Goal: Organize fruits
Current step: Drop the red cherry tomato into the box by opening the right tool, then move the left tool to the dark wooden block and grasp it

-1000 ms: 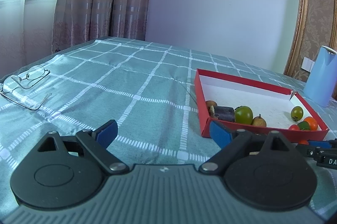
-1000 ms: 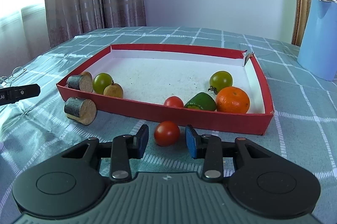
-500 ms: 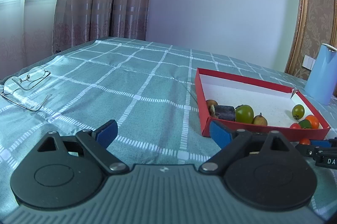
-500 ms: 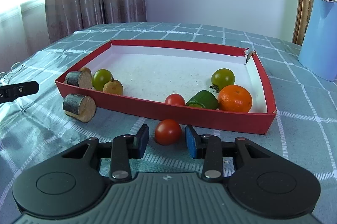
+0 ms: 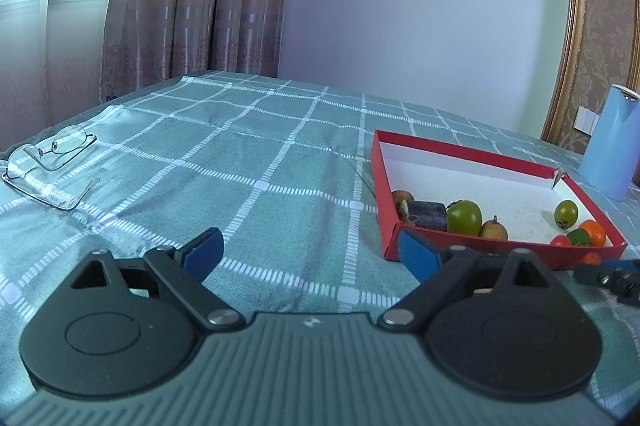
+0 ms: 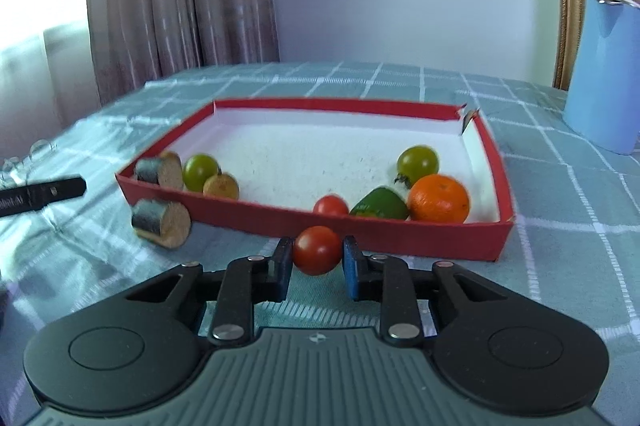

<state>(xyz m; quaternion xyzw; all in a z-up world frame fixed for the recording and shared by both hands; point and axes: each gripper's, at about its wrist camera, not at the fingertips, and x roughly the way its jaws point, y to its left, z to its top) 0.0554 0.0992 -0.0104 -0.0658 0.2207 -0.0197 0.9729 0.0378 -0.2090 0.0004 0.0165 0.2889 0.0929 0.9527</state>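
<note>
the table wears a green checked cloth and carries a red tray holding an orange, green tomatoes and a small red one. just in front of the tray, the right gripper is clamped on a red tomato. the left gripper hangs spread wide over bare cloth, gripping nothing.

I see glossy smooth red tomato at 12 o'clock btwn matt blue pads; matt cardboard tray; woven cloth tablecloth; rough-cut wood log at 10.
</note>
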